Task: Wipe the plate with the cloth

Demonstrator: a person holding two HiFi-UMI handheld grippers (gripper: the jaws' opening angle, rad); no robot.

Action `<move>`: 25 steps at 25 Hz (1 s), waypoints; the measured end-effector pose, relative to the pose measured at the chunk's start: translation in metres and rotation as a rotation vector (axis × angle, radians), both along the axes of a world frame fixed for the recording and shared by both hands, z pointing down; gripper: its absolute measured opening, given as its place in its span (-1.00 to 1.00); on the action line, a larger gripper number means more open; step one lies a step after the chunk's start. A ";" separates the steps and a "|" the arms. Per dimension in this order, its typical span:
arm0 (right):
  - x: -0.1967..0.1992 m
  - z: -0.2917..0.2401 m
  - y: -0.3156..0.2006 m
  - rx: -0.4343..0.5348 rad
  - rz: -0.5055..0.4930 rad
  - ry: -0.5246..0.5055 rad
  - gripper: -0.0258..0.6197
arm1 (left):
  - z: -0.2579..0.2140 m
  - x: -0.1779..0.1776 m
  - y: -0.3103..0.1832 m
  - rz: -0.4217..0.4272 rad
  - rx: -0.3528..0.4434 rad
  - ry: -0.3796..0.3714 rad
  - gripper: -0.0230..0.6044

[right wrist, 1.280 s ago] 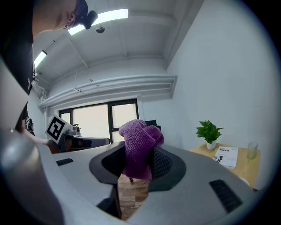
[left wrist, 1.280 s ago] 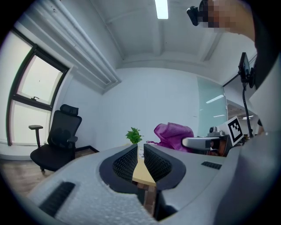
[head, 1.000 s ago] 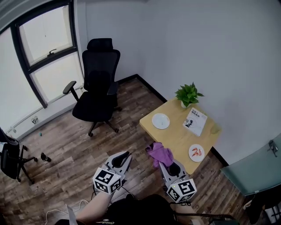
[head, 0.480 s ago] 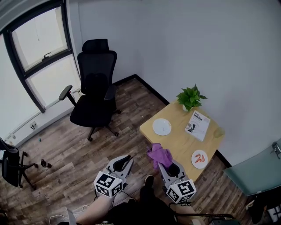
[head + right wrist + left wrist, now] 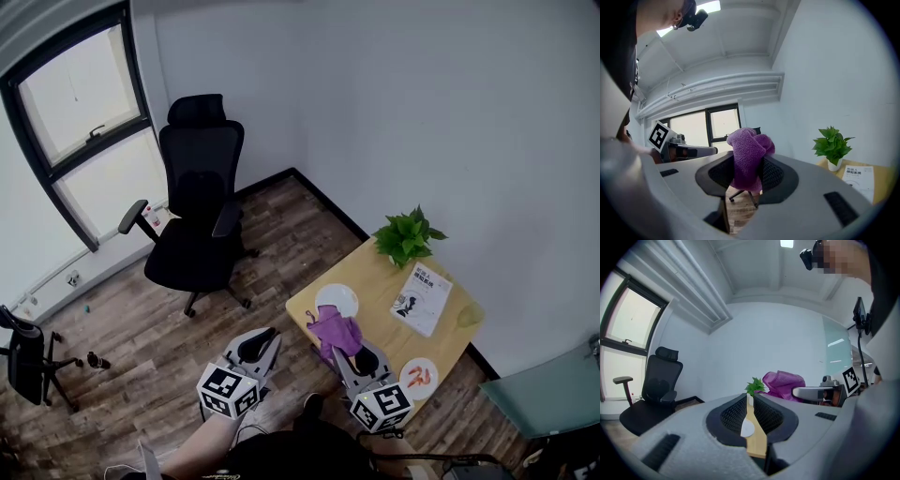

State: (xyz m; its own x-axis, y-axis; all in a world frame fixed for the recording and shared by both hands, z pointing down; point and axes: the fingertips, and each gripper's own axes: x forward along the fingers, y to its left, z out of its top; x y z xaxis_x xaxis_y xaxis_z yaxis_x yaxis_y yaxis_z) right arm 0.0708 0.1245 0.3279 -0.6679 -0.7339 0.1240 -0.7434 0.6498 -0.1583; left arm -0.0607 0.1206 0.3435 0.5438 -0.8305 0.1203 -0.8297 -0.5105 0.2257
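A white plate [image 5: 337, 301] lies on the near left part of the small wooden table [image 5: 375, 281]. A bunched purple cloth [image 5: 335, 328] hangs just short of the plate, over the table's near edge, with my right gripper [image 5: 341, 349] shut on it. In the right gripper view the cloth [image 5: 749, 157] fills the gap between the jaws of the right gripper [image 5: 748, 174]. My left gripper [image 5: 265, 336] is off the table's left side, above the floor. Its jaws stand almost together with nothing in them, and the plate [image 5: 747, 428] shows through the slit of the left gripper [image 5: 750, 401].
A second plate with red food [image 5: 418, 376] sits at the table's near right. A book [image 5: 421, 298], a potted plant [image 5: 408, 236] and a small yellowish cup [image 5: 469, 317] stand farther back. A black office chair [image 5: 192, 202] is on the wooden floor to the left.
The person has stepped closer to the table. Both grippers moved forward, and the cloth now hangs right beside the white plate.
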 end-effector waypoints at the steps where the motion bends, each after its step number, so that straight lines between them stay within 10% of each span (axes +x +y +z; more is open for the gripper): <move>1: 0.004 -0.001 -0.012 -0.003 -0.008 -0.006 -0.53 | -0.002 0.006 -0.012 -0.005 -0.001 -0.003 -0.78; 25: 0.016 -0.005 -0.145 -0.005 0.115 -0.017 -0.53 | -0.007 0.026 -0.159 0.106 0.015 -0.009 -0.78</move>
